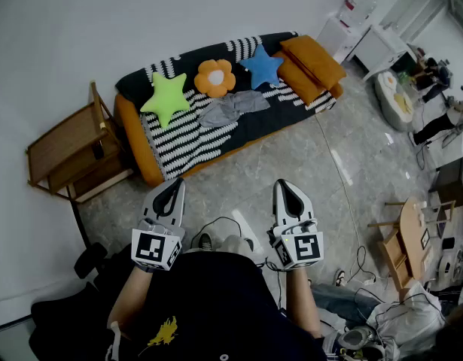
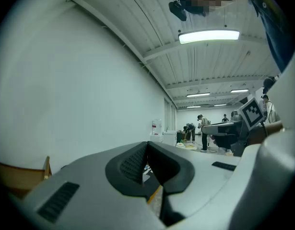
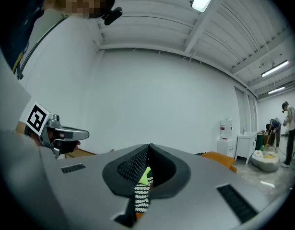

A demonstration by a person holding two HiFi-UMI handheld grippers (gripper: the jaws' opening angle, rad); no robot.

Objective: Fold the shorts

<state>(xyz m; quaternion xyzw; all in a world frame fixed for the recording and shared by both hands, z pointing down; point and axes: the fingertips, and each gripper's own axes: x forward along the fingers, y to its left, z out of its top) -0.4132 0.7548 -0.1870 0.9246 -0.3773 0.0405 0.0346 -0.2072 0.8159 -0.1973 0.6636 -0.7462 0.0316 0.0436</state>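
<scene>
Closest to me, above my black shirt (image 1: pixel 208 299), I hold both grey tongs pointing ahead. Left gripper (image 1: pixel 172 185) and right gripper (image 1: pixel 285 186) each have their jaws pressed together, with nothing between them. Beyond them comes grey stone floor (image 1: pixel 291 156), then the orange sofa with a black-and-white striped cover (image 1: pixel 186 138). Well away from both tongs, the crumpled grey shorts (image 1: pixel 233 107) lie on its seat, just below the orange flower cushion (image 1: pixel 215 77), between the green star cushion (image 1: pixel 166 98) and the blue star cushion (image 1: pixel 261 66).

Black shirt (image 1: pixel 216 292), grey grippers (image 1: pixel 173 185) (image 1: pixel 284 188)
</scene>
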